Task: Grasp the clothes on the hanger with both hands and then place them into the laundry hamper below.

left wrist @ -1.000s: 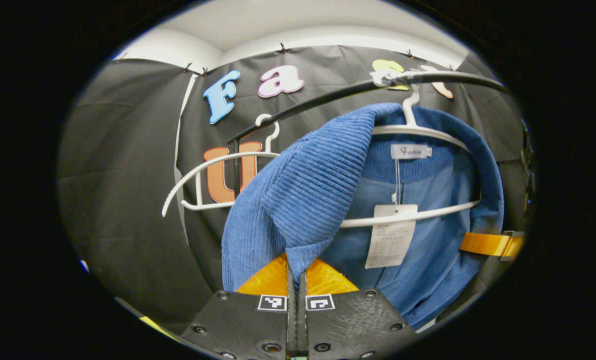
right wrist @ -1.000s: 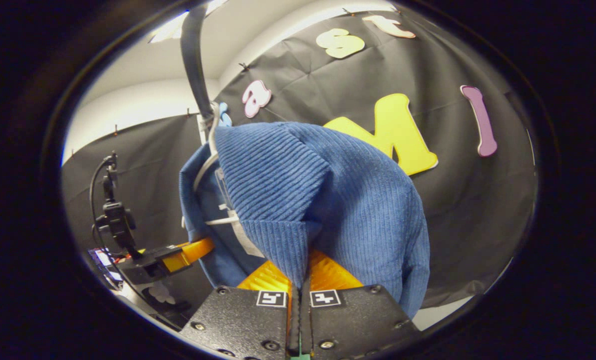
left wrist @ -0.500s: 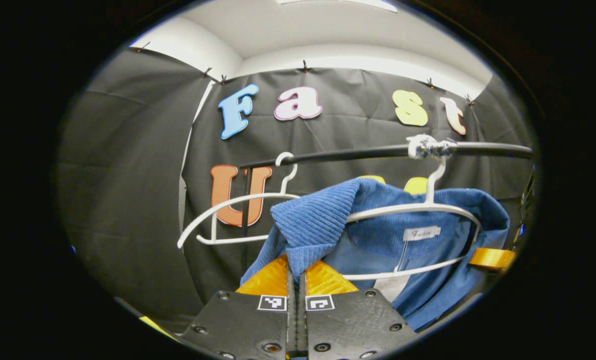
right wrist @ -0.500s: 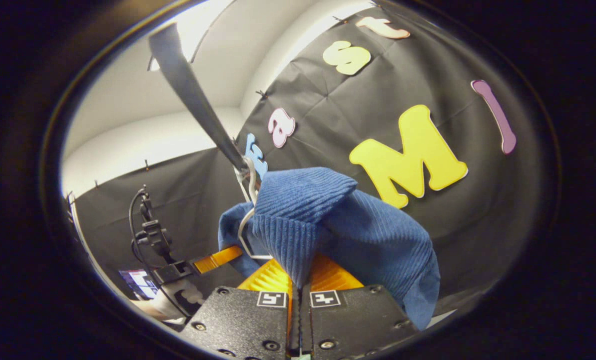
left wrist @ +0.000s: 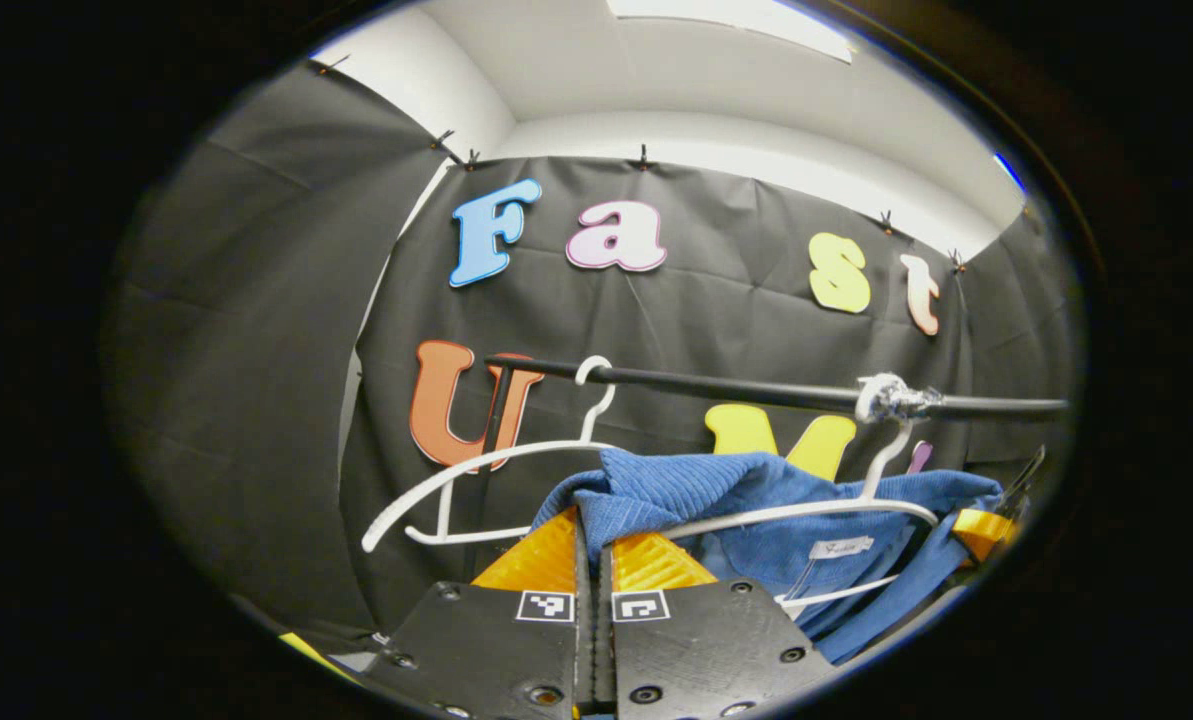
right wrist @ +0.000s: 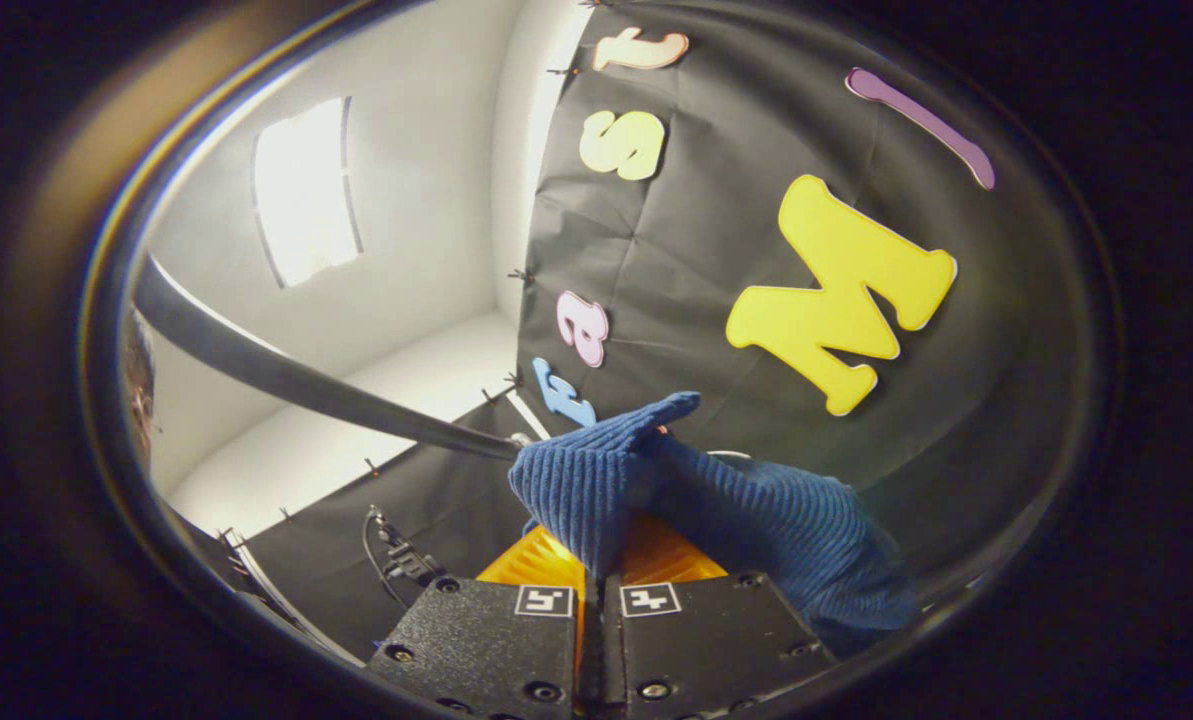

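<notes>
Both grippers pinching blue garment (left wrist: pixel 746 490) below rail (left wrist: pixel 756 392)
Left gripper (left wrist: pixel 593 560) and right gripper (right wrist: pixel 596 560) jaws closed on fabric; white hanger (left wrist: pixel 856 505) partly covered

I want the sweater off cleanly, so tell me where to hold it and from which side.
Hold the blue sweater at its two shoulder folds, one per side, from below: each gripper, left gripper and right gripper, already pinches ribbed cloth there. The white hanger under it slopes outward, so the shoulders should slip off its ends.
</notes>
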### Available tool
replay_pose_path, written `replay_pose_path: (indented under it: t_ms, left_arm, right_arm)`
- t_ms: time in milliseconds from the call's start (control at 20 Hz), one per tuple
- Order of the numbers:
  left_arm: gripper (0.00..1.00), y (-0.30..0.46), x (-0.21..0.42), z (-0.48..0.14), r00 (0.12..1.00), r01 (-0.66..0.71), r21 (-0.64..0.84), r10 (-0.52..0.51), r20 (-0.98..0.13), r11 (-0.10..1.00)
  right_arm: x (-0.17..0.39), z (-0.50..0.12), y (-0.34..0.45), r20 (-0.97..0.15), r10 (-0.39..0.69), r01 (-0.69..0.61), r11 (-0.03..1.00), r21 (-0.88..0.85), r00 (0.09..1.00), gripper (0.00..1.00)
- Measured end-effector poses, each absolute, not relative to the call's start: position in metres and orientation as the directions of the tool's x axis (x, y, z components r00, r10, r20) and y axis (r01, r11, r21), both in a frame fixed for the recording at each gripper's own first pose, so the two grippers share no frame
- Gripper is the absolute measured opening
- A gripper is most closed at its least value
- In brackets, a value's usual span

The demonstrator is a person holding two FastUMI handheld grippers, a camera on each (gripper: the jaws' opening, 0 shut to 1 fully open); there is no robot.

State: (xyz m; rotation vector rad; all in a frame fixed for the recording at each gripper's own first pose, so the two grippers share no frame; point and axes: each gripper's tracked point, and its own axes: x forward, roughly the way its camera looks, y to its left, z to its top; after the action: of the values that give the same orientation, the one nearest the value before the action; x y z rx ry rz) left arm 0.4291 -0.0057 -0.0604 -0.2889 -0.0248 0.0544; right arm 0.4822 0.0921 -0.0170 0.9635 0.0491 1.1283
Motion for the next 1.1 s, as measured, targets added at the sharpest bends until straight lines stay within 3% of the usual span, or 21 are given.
replay_pose_path:
  t_ms: [100, 350, 450, 800, 900, 1100]
  left_arm:
    - [0.0, -0.008, 0.431, -0.053, 0.999, -0.005, -0.324, 0.018, 0.035, 0.946]
    - [0.03, -0.006, 0.44, -0.046, 0.995, 0.095, -0.386, -0.085, 0.044, 0.917]
    - [0.0, -0.001, 0.449, -0.051, 0.989, 0.145, -0.417, -0.147, 0.028, 0.897]
    - [0.02, -0.011, 0.45, -0.077, 0.919, 0.329, -0.594, -0.394, 0.023, 0.734]
    - [0.0, -0.014, 0.449, -0.085, 0.906, 0.332, -0.665, -0.423, 0.027, 0.669]
    - [0.0, -0.012, 0.45, -0.096, 0.897, 0.338, -0.726, -0.438, 0.056, 0.599]
  right_arm:
    - [0.482, -0.003, 0.084, 0.469, 0.762, -0.732, 0.008, 0.682, 0.446, 0.04]
    - [0.507, 0.004, 0.058, 0.529, 0.694, -0.652, -0.114, 0.75, 0.488, 0.04]
    - [0.516, -0.004, 0.052, 0.521, 0.689, -0.625, -0.127, 0.771, 0.503, 0.04]
    - [0.538, -0.03, 0.027, 0.52, 0.663, -0.503, -0.242, 0.83, 0.539, 0.04]
    - [0.542, -0.036, 0.025, 0.524, 0.663, -0.453, -0.298, 0.84, 0.535, 0.04]
    - [0.549, -0.055, 0.018, 0.5, 0.669, -0.403, -0.312, 0.861, 0.55, 0.03]
